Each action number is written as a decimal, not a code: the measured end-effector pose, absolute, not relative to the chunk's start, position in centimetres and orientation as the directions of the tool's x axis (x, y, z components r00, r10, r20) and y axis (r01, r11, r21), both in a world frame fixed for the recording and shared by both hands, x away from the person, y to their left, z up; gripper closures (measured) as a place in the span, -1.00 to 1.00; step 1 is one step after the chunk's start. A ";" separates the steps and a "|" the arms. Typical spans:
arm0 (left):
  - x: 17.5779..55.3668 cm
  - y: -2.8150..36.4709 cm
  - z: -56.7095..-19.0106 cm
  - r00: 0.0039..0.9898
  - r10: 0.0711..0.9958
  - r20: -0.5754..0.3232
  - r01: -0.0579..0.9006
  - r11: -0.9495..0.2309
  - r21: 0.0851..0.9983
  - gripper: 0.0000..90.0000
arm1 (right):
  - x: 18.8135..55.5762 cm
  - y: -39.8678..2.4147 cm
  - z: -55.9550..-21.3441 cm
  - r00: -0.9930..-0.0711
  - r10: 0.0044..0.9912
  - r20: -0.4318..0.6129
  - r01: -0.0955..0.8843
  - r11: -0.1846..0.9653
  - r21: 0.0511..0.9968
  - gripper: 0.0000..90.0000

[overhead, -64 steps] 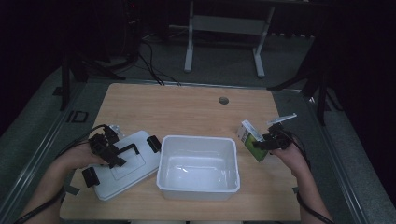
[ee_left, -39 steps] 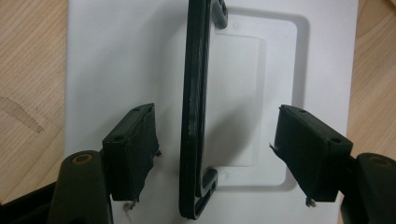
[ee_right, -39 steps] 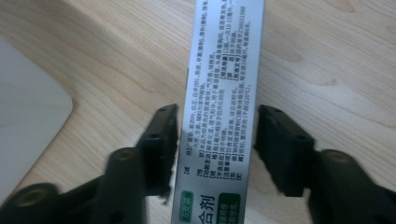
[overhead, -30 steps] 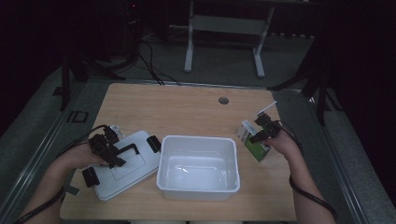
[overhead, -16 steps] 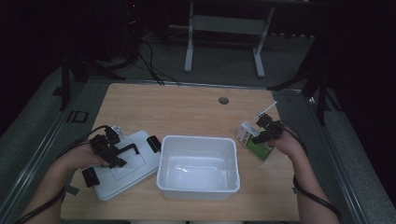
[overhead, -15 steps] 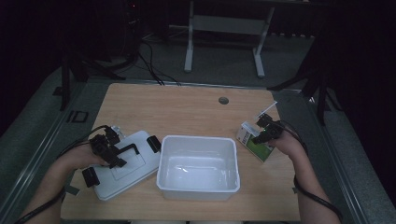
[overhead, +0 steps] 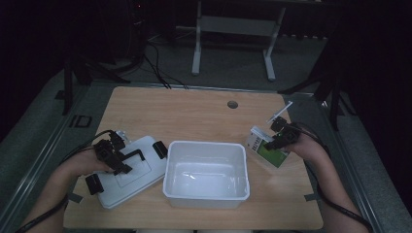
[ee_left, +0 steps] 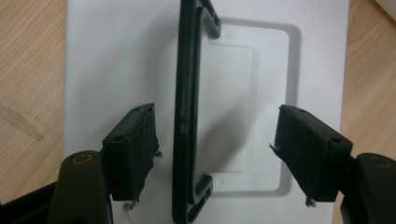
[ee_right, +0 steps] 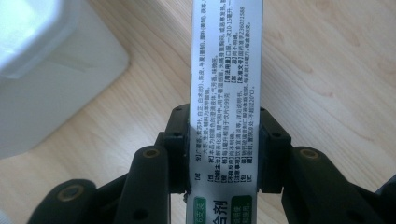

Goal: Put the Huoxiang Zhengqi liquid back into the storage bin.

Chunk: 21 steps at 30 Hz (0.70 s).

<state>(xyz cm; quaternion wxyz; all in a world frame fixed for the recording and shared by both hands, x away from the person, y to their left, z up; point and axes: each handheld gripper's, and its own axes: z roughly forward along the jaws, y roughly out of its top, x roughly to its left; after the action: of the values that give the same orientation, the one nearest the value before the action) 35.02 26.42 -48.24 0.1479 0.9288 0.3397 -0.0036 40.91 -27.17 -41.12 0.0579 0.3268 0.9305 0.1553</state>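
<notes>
A white and green carton (overhead: 271,153) with small printed text (ee_right: 226,70) is held at the table's right side. My right gripper (overhead: 275,141) is shut on its narrow sides (ee_right: 224,151); the jaws have just been closing on it. At the left lies a white lid (overhead: 131,174) with a black handle (ee_left: 187,116). My left gripper (overhead: 116,156) hovers over it, open (ee_left: 215,154). The handle stands between the jaws, nearer the left pad (ee_left: 133,149), with neither pad pressing it. An open white bin (overhead: 206,194) sits in the middle.
The wooden table (overhead: 194,111) has a round cable hole (overhead: 232,104) at the back. Black clips (overhead: 160,148) sit on the lid's ends. The bin's corner (ee_right: 46,70) lies close to the carton's left. A metal stand (overhead: 233,29) is on the floor behind.
My right gripper has closed on the carton and raised it slightly off the table. The left hand and the lid have stayed in place.
</notes>
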 end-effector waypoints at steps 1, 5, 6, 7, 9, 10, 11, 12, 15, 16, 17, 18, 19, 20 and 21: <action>35.0 26.3 -48.2 0.768 0.631 -0.105 0.633 -0.726 0.270 -0.33 | 40.8 -27.1 -40.8 -0.780 0.625 -0.006 0.589 0.738 0.330 0.42; 35.1 26.3 -48.2 0.770 0.630 -0.101 0.631 -0.728 0.270 -0.33 | 40.1 -26.9 -39.0 -0.789 0.614 -0.023 0.568 0.743 0.355 0.41; 35.0 26.3 -48.1 0.770 0.630 -0.101 0.630 -0.727 0.272 -0.33 | 39.7 -26.8 -38.4 -0.792 0.609 -0.037 0.558 0.747 0.361 0.41; 35.0 26.3 -48.1 0.771 0.630 -0.098 0.630 -0.728 0.272 -0.33 | 39.5 -26.7 -37.9 -0.799 0.601 -0.040 0.547 0.752 0.369 0.41; 35.0 26.3 -48.1 0.773 0.628 -0.093 0.626 -0.730 0.275 -0.33 | 39.0 -26.5 -37.1 -0.803 0.595 -0.044 0.535 0.751 0.386 0.41; 34.9 26.2 -48.0 0.773 0.627 -0.093 0.625 -0.729 0.280 -0.33 | 38.7 -26.3 -36.5 -0.807 0.588 -0.049 0.525 0.754 0.394 0.41; 34.9 26.2 -48.0 0.773 0.627 -0.093 0.625 -0.729 0.280 -0.33 | 38.7 -26.3 -36.5 -0.807 0.588 -0.049 0.525 0.754 0.394 0.41; 34.8 26.1 -47.9 0.776 0.624 -0.087 0.620 -0.732 0.282 -0.33 | 38.2 -26.0 -35.6 -0.816 0.576 -0.047 0.512 0.758 0.405 0.42; 34.8 26.0 -47.8 0.778 0.622 -0.088 0.619 -0.734 0.281 -0.33 | 37.6 -25.5 -34.6 -0.830 0.556 -0.051 0.488 0.767 0.416 0.42; 34.8 26.0 -47.7 0.778 0.622 -0.089 0.618 -0.734 0.281 -0.33 | 37.3 -25.3 -34.3 -0.835 0.548 -0.057 0.478 0.772 0.419 0.42; 34.8 26.0 -47.7 0.778 0.622 -0.088 0.619 -0.734 0.278 -0.33 | 37.2 -25.2 -34.1 -0.838 0.541 -0.062 0.470 0.776 0.420 0.42; 34.8 26.0 -47.7 0.778 0.622 -0.088 0.619 -0.734 0.278 -0.33 | 37.2 -25.2 -34.1 -0.838 0.541 -0.062 0.470 0.776 0.420 0.42; 34.8 26.0 -47.8 0.780 0.620 -0.089 0.618 -0.737 0.274 -0.33 | 36.8 -24.8 -33.6 -0.846 0.529 -0.070 0.455 0.784 0.423 0.42; 34.8 26.0 -47.8 0.779 0.621 -0.089 0.619 -0.737 0.273 -0.33 | 36.5 -24.4 -33.1 -0.854 0.514 -0.078 0.438 0.793 0.424 0.42; 34.8 26.0 -47.8 0.778 0.621 -0.089 0.619 -0.737 0.272 -0.33 | 36.4 -24.2 -32.9 -0.859 0.506 -0.080 0.429 0.796 0.427 0.42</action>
<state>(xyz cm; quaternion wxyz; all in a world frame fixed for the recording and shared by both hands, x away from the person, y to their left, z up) 34.80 25.99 -47.78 0.1447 0.9318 0.3328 0.0042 36.37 -24.19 -32.86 0.0955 0.2477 0.9429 0.2013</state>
